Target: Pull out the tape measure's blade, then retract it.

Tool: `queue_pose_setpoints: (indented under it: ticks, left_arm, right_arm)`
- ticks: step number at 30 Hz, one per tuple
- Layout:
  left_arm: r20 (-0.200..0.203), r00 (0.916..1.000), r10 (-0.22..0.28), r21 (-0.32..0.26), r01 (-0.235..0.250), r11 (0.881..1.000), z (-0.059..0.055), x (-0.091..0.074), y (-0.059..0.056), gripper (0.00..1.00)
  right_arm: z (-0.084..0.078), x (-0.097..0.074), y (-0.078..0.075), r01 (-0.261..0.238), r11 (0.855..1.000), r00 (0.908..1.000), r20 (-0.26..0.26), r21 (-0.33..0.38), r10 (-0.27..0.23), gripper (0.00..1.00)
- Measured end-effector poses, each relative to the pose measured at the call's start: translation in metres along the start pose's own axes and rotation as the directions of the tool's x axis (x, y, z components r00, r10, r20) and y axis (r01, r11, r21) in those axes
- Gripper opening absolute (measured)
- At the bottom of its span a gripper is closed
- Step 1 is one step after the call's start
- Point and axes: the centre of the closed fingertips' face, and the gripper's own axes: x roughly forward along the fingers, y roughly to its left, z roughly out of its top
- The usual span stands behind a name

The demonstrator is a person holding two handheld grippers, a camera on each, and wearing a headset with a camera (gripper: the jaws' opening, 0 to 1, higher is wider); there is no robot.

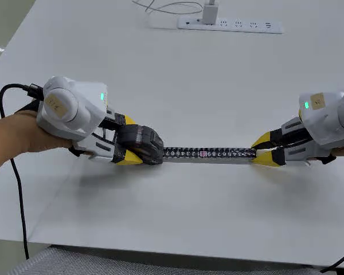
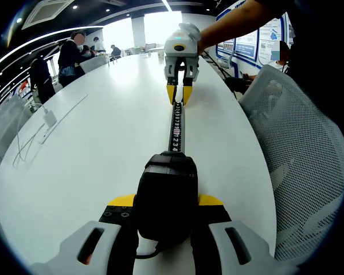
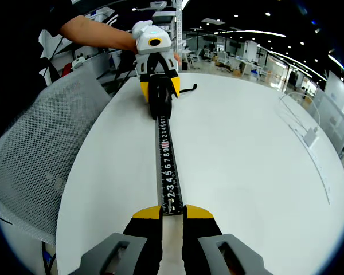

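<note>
- The tape measure (image 1: pixel 139 144) is lying low over the white table (image 1: pixel 218 74), its dark case on my left and its blade (image 1: pixel 209 153) running flat to the right, numbers facing up.
- I am clenching the left gripper (image 2: pixel 167 200) around the case, one yellow-tipped jaw on each side. That is anchoring the body, so a pull draws blade out rather than dragging the whole tool along.
- I am pinching the free end of the blade in the right gripper (image 3: pixel 172 213), with the jaws nearly together and the tip of the blade between them. Holding it at the very end is giving me the full run of the blade to work with.
- The two grippers are facing each other in one line along the blade, well apart. That is keeping the blade straight instead of twisting or buckling.
- I am judging the pull-out as underway or close to done, with a fair stretch of blade showing. The retract is not yet done.
- For the return I would be guiding the right gripper toward the case, since letting the end go could make the blade snap in.
- A power strip (image 1: pixel 229 24) is sitting at the far edge of the table, well clear of the work.
- A mesh chair (image 2: pixel 298 143) is standing beside the table.
</note>
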Motion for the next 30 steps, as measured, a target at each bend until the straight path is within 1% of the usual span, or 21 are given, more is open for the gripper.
queue_pose_setpoints:
  ticks: [11,17,30]
  left_arm:
    - [0.001,1.0,-0.001,-0.001,0.001,1.0,0.0,0.0,0.0,0.3]
    - [0.002,1.0,-0.001,0.0,0.001,1.0,0.0,0.0,0.0,0.3]
    - [0.001,1.0,-0.001,-0.001,0.001,1.0,0.0,0.001,0.0,0.3]
  right_arm:
    - [-0.011,-0.005,-0.002,0.012,1.0,0.9999,-0.007,0.013,-0.012,0.08]
    - [-0.02,-0.01,-0.003,0.019,1.0,0.9998,-0.012,0.023,-0.019,0.08]
    - [-0.03,-0.016,-0.004,0.033,0.999,0.9993,-0.019,0.031,-0.032,0.08]
